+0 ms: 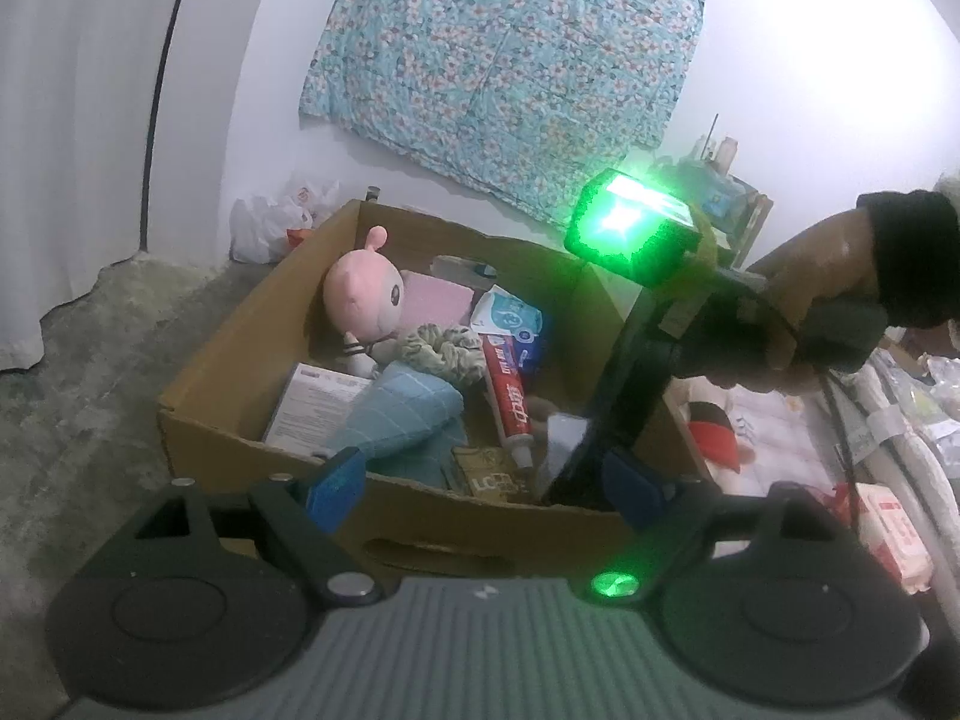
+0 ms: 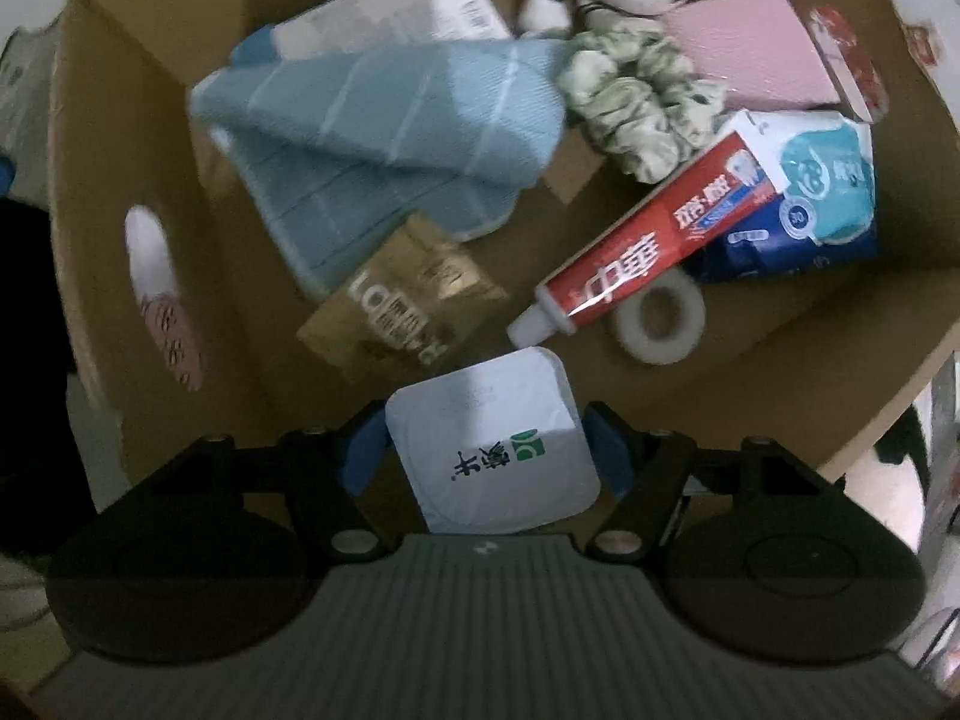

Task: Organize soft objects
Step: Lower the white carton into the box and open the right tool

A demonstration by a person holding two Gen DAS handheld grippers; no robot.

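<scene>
Pointing down into cardboard box, right gripper straddles white sealed cup at lower centre; pad contact unclear. Left gripper wide apart, empty, at box's near wall. Blue towel upper left.

Left wrist view slanting down at cardboard box from outside, right looking straight into it, close.

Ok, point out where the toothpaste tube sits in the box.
In the right wrist view the toothpaste tube lies diagonally right of centre in the cardboard box, cap resting on the tape roll, its flat end on the blue tissue pack.
</scene>
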